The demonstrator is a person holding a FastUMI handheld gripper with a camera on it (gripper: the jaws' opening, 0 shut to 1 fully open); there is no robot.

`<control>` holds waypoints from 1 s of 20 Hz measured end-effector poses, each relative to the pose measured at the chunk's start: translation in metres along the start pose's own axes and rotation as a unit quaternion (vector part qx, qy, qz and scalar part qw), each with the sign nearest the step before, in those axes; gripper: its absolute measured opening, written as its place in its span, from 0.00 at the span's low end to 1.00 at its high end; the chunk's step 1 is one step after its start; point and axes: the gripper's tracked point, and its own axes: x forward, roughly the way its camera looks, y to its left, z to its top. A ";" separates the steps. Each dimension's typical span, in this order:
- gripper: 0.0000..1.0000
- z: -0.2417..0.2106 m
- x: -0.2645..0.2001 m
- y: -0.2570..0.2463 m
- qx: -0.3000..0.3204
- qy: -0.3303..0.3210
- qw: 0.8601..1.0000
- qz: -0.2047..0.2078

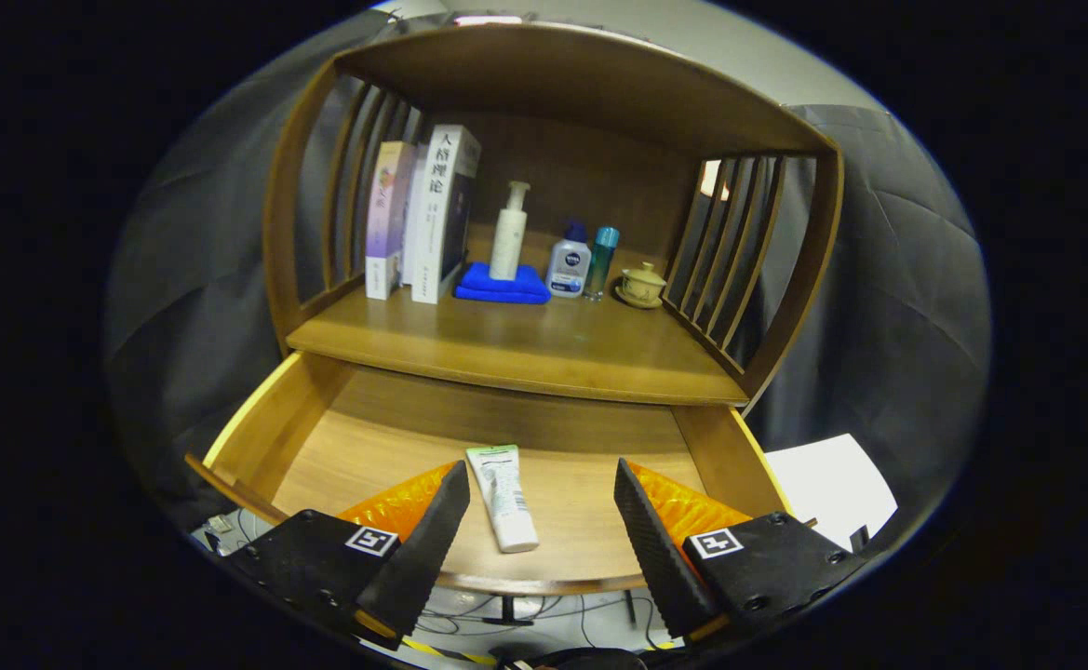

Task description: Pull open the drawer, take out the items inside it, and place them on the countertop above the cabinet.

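The wooden drawer (255, 437) under the cabinet stands pulled out. On its floor lies a white tube (503, 496) with a green end, pointing lengthwise toward me. My gripper (540, 475) hovers over the drawer, open, with the tube between its two fingers but nearer the left one; neither finger touches it. Above the drawer is the wooden countertop (544, 349) of the cabinet.
At the back of the countertop stand books (423, 214), a pump bottle (509, 233) on a blue cloth (503, 284), two small bottles (570, 268), and a lidded cup (642, 284). Slatted sides and a top board enclose it. A white sheet (832, 484) lies lower right.
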 end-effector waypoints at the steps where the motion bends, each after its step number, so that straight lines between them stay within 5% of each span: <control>1: 0.98 0.002 0.009 -0.002 -0.005 0.019 1.000 -0.007; 6: 0.98 -0.012 0.057 0.008 -0.013 0.122 0.992 0.007; 12: 0.98 -0.047 0.093 0.032 -0.013 0.258 0.965 0.047; 20: 0.91 -0.079 0.115 0.036 0.009 0.320 0.945 0.062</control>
